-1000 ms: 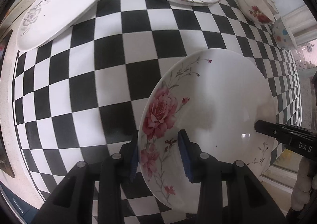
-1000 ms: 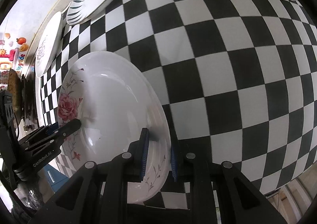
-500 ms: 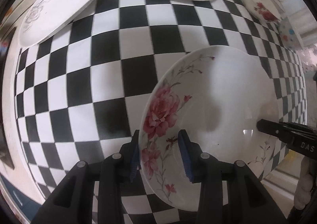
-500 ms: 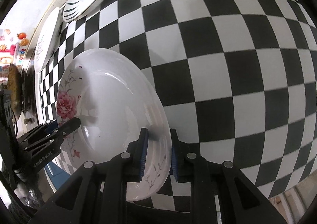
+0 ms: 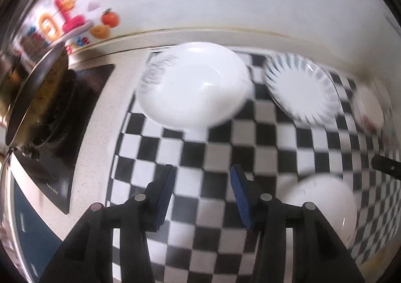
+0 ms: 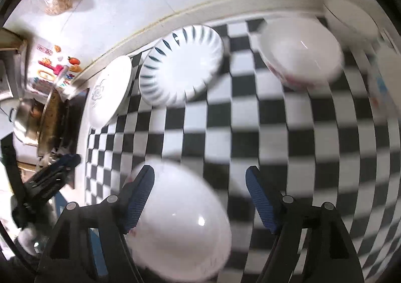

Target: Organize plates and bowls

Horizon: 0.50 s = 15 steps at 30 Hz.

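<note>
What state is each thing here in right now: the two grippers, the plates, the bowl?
Left gripper: open, nothing between its jaws, which have just been opening.
Right gripper: open, jaws just opened wide, no pad touching the rose plate.
Rose plate: released, lying on the checkered cloth.
Striped plate: lying flat, untouched.
Grey-flower plate: lying flat, untouched.
Bowl: upright, empty.

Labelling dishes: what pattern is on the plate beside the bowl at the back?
Dark blue radiating rim strokes on the round white plate; right wrist view.

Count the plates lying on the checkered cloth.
3: the rose plate nearest, under the right tongs; the blue-striped plate at the back; the grey-flower plate beside it. Others could lie outside the frame.
</note>
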Tool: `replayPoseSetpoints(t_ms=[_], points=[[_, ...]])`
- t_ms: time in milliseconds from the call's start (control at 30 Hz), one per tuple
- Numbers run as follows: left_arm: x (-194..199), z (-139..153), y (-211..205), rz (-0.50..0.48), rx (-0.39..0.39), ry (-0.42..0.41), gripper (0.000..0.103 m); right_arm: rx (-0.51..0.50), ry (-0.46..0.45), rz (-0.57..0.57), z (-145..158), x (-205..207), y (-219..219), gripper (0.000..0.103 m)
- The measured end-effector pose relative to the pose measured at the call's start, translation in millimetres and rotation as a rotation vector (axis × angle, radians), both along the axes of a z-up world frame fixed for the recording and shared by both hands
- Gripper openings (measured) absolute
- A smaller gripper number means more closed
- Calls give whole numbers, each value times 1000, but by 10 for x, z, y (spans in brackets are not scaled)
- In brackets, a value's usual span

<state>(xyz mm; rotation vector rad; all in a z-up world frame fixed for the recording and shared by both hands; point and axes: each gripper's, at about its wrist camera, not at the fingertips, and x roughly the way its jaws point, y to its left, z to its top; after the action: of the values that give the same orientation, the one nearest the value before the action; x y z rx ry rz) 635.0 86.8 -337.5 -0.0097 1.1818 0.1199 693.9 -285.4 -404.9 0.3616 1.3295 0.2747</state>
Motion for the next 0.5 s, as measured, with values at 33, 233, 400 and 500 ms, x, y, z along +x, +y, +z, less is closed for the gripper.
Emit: replayPoseSetpoints(t_ms=[33,233,400,500], points=[[50,-20,72,23,-13,-8,44,36,-30,-2,37,150,97,78],[486,-152,764,172,-143,32,44,55,-102,168,126,903,867,78],[868,-427,1146,237,-267,108,43,10,-47,267,-7,1564,1482,78],[998,-595,1313,262,-313,158,43,-78,-37,328,-140,1897,1839,78]])
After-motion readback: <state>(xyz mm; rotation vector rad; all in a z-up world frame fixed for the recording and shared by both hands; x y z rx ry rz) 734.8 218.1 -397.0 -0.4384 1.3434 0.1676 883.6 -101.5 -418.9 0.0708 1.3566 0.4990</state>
